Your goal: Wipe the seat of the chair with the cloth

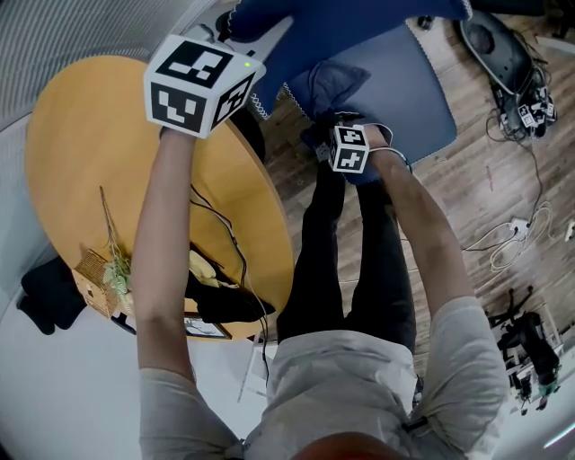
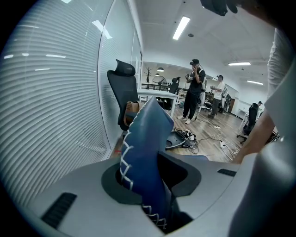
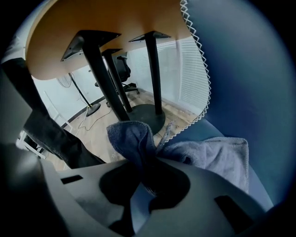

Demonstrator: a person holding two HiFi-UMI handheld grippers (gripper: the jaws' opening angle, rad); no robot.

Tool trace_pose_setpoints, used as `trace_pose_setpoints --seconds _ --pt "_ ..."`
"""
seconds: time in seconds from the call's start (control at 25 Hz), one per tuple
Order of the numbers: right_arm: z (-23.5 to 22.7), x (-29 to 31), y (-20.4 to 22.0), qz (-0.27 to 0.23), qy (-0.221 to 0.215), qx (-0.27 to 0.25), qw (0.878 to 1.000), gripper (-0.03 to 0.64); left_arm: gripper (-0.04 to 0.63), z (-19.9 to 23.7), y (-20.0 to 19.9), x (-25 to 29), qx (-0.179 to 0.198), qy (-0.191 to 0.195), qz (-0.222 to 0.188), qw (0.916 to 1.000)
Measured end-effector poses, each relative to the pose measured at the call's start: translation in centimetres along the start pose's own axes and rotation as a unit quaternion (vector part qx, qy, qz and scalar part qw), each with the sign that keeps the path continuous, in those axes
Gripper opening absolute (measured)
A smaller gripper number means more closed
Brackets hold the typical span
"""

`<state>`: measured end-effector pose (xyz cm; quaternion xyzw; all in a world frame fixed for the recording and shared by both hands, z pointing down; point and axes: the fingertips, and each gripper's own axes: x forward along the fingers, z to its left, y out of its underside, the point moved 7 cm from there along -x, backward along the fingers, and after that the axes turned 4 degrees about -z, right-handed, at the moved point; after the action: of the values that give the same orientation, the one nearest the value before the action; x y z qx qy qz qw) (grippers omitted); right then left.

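Note:
The chair's blue seat (image 1: pixel 409 90) lies ahead of me on the wood floor. Its dark blue back (image 1: pixel 341 22), edged with white stitching, leans over it. My left gripper (image 1: pixel 256 40) reaches across the table edge, and its jaws are shut on the stitched edge of the chair back (image 2: pixel 150 134). My right gripper (image 1: pixel 337 117) is lower, over the near part of the seat. It (image 3: pixel 148 178) is shut on a bunched blue-grey cloth (image 3: pixel 212 155), which spreads onto the seat (image 3: pixel 217 132). From the head view the cloth (image 1: pixel 331 85) shows as a wrinkled patch on the seat.
A round wooden table (image 1: pixel 90 162) stands at my left with a basket and plant (image 1: pixel 103 274) and a black cable on it. Its dark legs (image 3: pixel 99 69) stand beside the chair. Cables and a power strip (image 1: pixel 517 229) lie on the floor at right. People (image 2: pixel 194 90) stand far off.

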<state>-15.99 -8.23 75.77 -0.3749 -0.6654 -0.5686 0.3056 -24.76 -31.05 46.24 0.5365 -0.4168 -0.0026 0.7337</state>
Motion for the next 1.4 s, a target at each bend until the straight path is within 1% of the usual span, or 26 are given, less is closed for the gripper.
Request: trace_pose_setpoints --seconds 0.16,0.36,0.6,0.8,1.04,1.16,1.28,1.4 --pt "0.2 -0.9 1.3 -0.005 0.010 -0.032 0.999 0.051 0.124 0.0 0.0 -0.1 0.000 0.000 -0.001 1.0000" --pt "-0.3 -2.4 3.7 -0.004 0.025 -0.012 1.000 0.051 0.124 0.1 0.0 -0.2 0.001 -0.004 0.000 1.0000" --pt "-1.0 -4.3 7.4 0.001 0.032 -0.036 0.999 0.051 0.129 0.1 -0.2 0.1 -0.010 -0.022 0.007 0.9997" --pt "-1.8 -5.6 9.4 0.004 0.031 -0.037 0.999 0.051 0.130 0.3 -0.2 0.1 -0.020 -0.015 0.015 0.9996" --pt "-2.6 -7.9 13.1 0.013 0.032 -0.048 0.998 0.051 0.135 0.1 -0.2 0.3 -0.028 -0.030 0.030 0.9987" --pt "-3.4 -9.1 14.9 0.018 0.039 -0.046 0.998 0.051 0.140 0.2 -0.1 0.3 -0.032 -0.036 0.039 0.9981" --pt "-4.2 -10.1 16.4 0.021 0.047 -0.047 0.998 0.051 0.141 0.3 -0.2 0.3 -0.028 -0.037 0.043 0.9980" --pt "-4.7 -11.0 17.8 0.019 0.059 -0.032 0.998 0.051 0.141 0.3 -0.2 0.4 -0.025 -0.033 0.048 0.9980"
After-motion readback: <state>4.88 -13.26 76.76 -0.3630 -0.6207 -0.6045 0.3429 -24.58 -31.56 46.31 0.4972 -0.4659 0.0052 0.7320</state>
